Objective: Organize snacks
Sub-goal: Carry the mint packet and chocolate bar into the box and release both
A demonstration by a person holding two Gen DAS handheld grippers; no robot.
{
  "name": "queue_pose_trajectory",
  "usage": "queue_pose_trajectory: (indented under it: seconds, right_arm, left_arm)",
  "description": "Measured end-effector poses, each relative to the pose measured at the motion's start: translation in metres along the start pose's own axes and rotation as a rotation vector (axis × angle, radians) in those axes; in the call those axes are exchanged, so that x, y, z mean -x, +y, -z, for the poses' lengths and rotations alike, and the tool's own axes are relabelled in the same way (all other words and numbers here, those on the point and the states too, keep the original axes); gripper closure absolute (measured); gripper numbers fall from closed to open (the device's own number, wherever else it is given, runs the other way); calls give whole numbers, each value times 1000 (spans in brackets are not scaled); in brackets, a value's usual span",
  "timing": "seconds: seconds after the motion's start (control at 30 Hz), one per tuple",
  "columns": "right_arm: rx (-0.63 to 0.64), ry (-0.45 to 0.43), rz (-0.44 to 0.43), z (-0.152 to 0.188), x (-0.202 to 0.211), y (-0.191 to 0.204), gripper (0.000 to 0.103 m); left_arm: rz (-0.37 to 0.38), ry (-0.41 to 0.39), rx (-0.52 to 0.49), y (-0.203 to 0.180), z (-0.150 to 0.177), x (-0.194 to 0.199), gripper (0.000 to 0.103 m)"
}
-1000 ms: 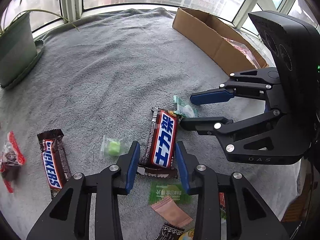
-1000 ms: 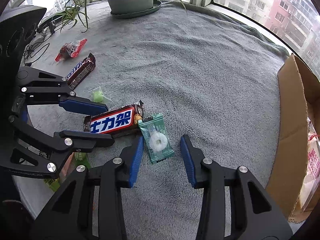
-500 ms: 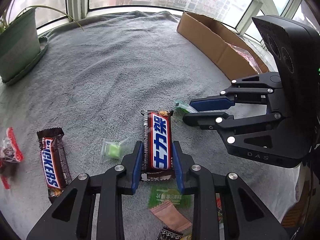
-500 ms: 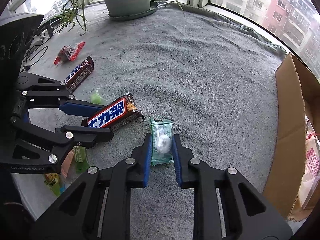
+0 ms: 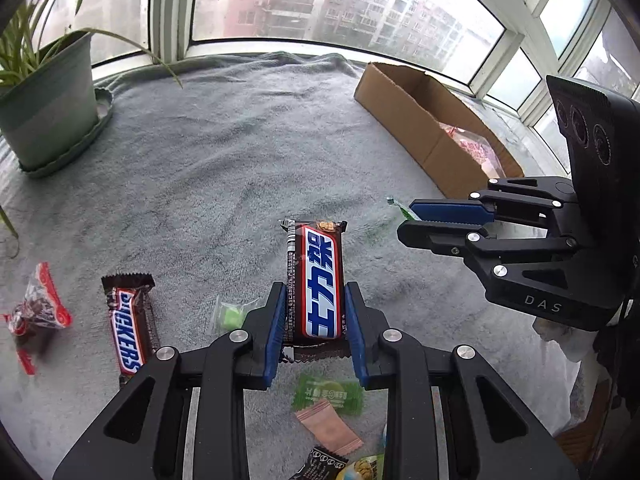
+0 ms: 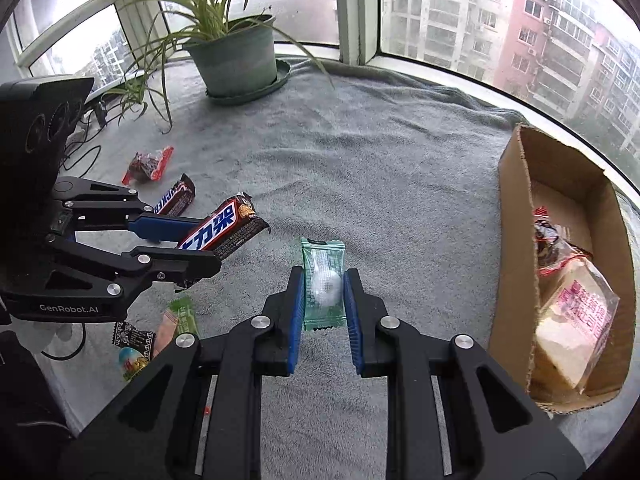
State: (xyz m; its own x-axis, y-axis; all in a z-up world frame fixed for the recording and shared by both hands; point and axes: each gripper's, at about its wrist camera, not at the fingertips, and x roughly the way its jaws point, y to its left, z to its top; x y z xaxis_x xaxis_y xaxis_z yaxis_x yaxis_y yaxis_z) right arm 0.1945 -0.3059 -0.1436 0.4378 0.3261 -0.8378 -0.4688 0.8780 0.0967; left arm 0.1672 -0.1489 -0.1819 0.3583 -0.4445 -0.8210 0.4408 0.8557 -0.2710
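With both off the grey blanket (image 6: pixel 400 168), left tool (image 5: pixel 314 320) is clamped on the Snickers bar (image 5: pixel 318 280), right tool (image 6: pixel 322 292) pinching the green candy (image 6: pixel 324 280), box (image 6: pixel 516 240) nearby.

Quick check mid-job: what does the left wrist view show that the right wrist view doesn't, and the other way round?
Only the left wrist view: the small clear packet with a green candy beside the left hand-held gripper.

Only the right wrist view: the green mint packet clamped in the right hand-held gripper, face on, and the bread bag deep in the cardboard box.

Both: the held Snickers bar, the second bar on the blanket, the potted plant.
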Motion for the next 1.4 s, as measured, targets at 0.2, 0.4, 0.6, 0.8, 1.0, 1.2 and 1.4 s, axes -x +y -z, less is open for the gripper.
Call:
queue_pose_trajectory:
  seconds: [0.2,0.4,0.6,0.8,1.0,1.2,1.4]
  right_arm:
    - [-68,-86,45,-3,40,-28,83]
    - [-147,-139,122,2,73,-71,83]
    - [-235,-155,206,17,94,-118,83]
    - [-318,-141,273,38,99,-162,83]
    - [-385,-122,312,56,98,-191,83]
    - [-424,-107,320,66,94,-208,83]
    - [-442,-93,319,71,89,-215,83]
  left_arm:
    - [26,-40,-24,-16,-24,7,76]
    - [59,-70,-60,-40,-48,4,76]
    - [101,-78,-99,-71,-67,-7,76]
    - [147,-75,-130,-106,-83,-25,76]
    - [175,-74,-192,-148,-95,-43,76]
    - [178,-61,-234,-178,-101,-62,76]
    - [164,-52,-265,-193,-102,-73,76]
